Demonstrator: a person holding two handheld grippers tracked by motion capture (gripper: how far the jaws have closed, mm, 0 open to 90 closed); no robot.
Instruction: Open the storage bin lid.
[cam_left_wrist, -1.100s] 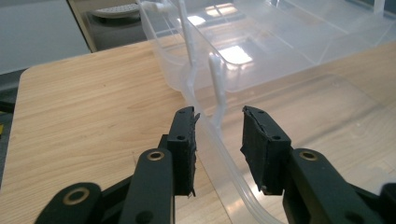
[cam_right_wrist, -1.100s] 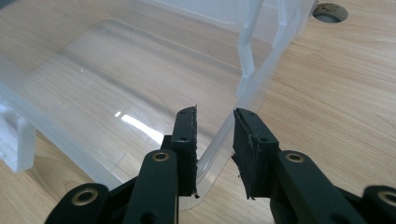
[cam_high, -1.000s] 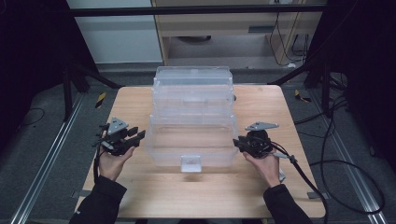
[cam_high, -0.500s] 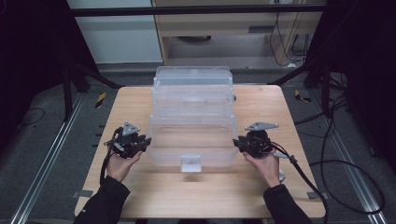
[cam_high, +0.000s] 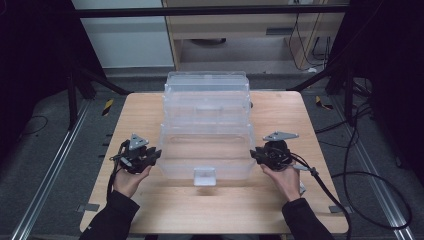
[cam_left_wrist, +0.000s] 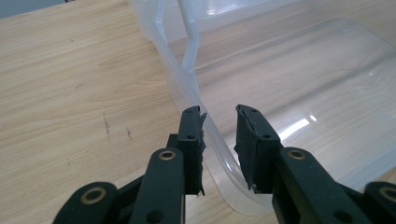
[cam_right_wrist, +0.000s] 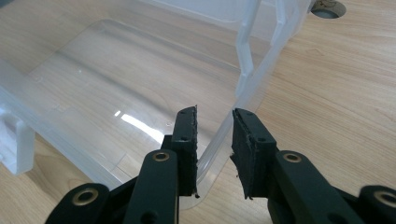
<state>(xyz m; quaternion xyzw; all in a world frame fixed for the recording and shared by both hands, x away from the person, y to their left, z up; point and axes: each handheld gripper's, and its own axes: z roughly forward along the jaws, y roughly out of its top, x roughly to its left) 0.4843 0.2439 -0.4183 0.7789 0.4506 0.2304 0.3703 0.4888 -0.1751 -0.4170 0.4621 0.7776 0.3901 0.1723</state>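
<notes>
Seen from above, nearest the camera: two dark sleeves and hands, rising from the bottom edge onto a wooden table (cam_high: 150, 210). Held in the left hand (cam_high: 129, 181), the left gripper (cam_high: 156, 155), tipped against the left end of a clear plastic bin (cam_high: 205, 150). Held in the right hand (cam_high: 286, 179), the right gripper (cam_high: 254, 155), set against the bin's right end, with a black cable (cam_high: 325, 187) trailing off toward the table's right side. Along the left gripper (cam_left_wrist: 219, 140) in its own view: jaws narrowly parted, astride the bin's (cam_left_wrist: 299, 84) thin curved rim, the rim touching the left pad and a gap remaining before the right pad; not clamped. Along the right gripper (cam_right_wrist: 215, 142) in its own view: jaws likewise narrowly parted, astride the bin's (cam_right_wrist: 116, 84) rim, the rim close to the left pad; contact hard to judge, not clamped. Between the two grippers, in the high view: the bin's near wall, with a small white latch (cam_high: 205, 176) at its middle. Farther back: the bin stretched lengthwise down the centre of the table, stepped in tiers or stacked sections, exact build hard to tell through the clear plastic. Beyond the table: grey floor, black stand legs, and a pale cabinet (cam_high: 250, 30).
</notes>
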